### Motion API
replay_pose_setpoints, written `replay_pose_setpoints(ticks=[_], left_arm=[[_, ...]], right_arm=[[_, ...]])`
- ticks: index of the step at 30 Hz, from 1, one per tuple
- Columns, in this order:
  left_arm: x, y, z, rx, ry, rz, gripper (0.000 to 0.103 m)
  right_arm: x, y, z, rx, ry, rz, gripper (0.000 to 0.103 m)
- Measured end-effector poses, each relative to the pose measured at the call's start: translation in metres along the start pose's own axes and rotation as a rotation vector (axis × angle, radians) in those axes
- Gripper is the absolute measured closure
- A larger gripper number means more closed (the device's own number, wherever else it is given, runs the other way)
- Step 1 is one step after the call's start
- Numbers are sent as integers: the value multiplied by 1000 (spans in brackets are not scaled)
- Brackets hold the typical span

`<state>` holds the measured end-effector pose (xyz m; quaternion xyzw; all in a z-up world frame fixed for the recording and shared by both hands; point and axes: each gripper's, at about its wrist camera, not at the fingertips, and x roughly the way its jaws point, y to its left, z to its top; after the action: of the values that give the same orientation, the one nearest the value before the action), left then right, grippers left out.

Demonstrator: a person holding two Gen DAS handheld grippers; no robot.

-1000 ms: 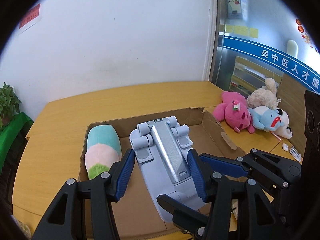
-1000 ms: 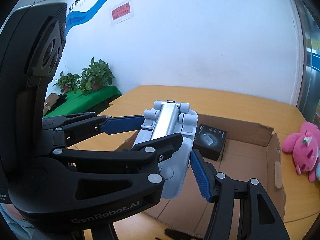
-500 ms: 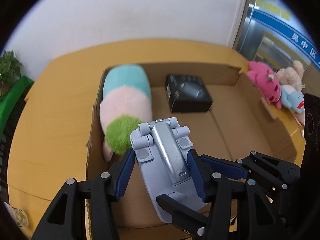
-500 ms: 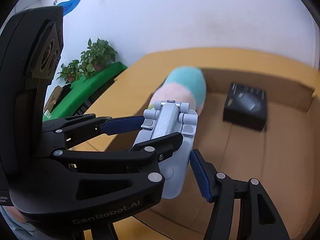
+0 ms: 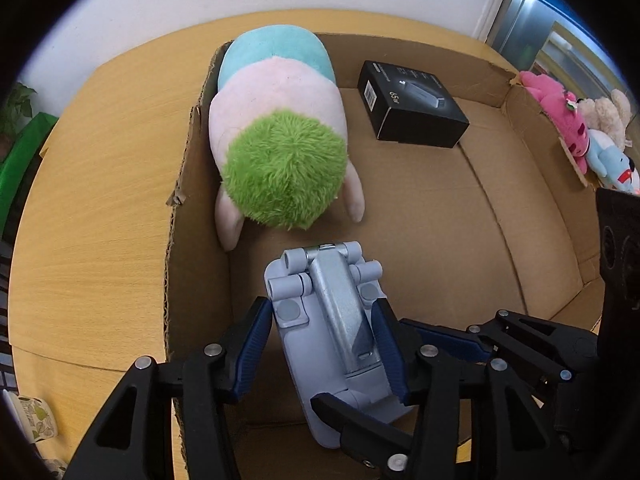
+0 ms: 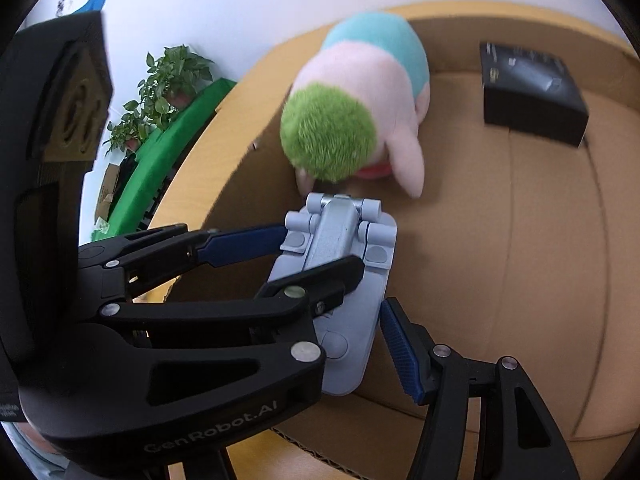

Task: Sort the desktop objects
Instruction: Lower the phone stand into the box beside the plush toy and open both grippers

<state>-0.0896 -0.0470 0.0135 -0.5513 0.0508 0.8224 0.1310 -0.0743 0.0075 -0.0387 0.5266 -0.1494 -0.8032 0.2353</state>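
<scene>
Fingers of the left gripper (image 5: 326, 344), blue-padded and ribbed, are pressing on both flanks of the grey folding stand (image 5: 340, 332) and have just been closing on it. The fingers of the right gripper (image 6: 360, 312) are clamping the same stand lower down, one black finger lying across its face, the blue pad of the other at its edge. The stand, pale grey plastic with a brushed metal spine and round hinge barrels, is hanging over the near left corner of the cardboard box (image 5: 532, 240), just short of the plush toy (image 5: 280, 132).

The toy, fuzzy green at one end, smooth pink in the middle and teal behind, is lying against the box's left wall. A glossy black carton (image 5: 412, 106) is sitting near the far wall.

Only the left view is showing the pink stuffed animals (image 5: 560, 116) on the wooden worktop (image 5: 100, 200) beyond the box; only the right view is showing potted plants (image 6: 160, 92) on a green surface.
</scene>
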Motion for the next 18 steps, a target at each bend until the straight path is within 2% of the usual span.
replay_pose_setpoints(ticks=[7, 9, 10, 12, 13, 15, 16, 17, 18], left_arm=[[-3, 4, -1, -10, 10, 47, 53], [-12, 5, -1, -18, -25, 68, 53], [-23, 5, -3, -17, -66, 76, 53], [-53, 1, -10, -11, -187, 98, 53], [-72, -4, -16, -6, -269, 108, 52], [-104, -17, -29, 6, -406, 118, 43], [-122, -27, -39, 15, -494, 119, 28], [-133, -34, -46, 23, -557, 118, 20], [-143, -44, -53, 34, -618, 112, 20]], right_arm=[[0, -6, 1, 33, 13, 20, 42], [-12, -5, -1, 22, -7, 14, 39], [-18, -4, -2, 13, -21, 3, 33], [-48, 2, -8, -48, -108, -55, 24], [-60, 5, -11, -72, -144, -86, 19], [-100, 15, -21, -162, -283, -210, 8], [-112, 19, -27, -191, -327, -249, 0], [-134, 23, -38, -239, -410, -316, 0], [-144, 25, -44, -260, -452, -351, 0]])
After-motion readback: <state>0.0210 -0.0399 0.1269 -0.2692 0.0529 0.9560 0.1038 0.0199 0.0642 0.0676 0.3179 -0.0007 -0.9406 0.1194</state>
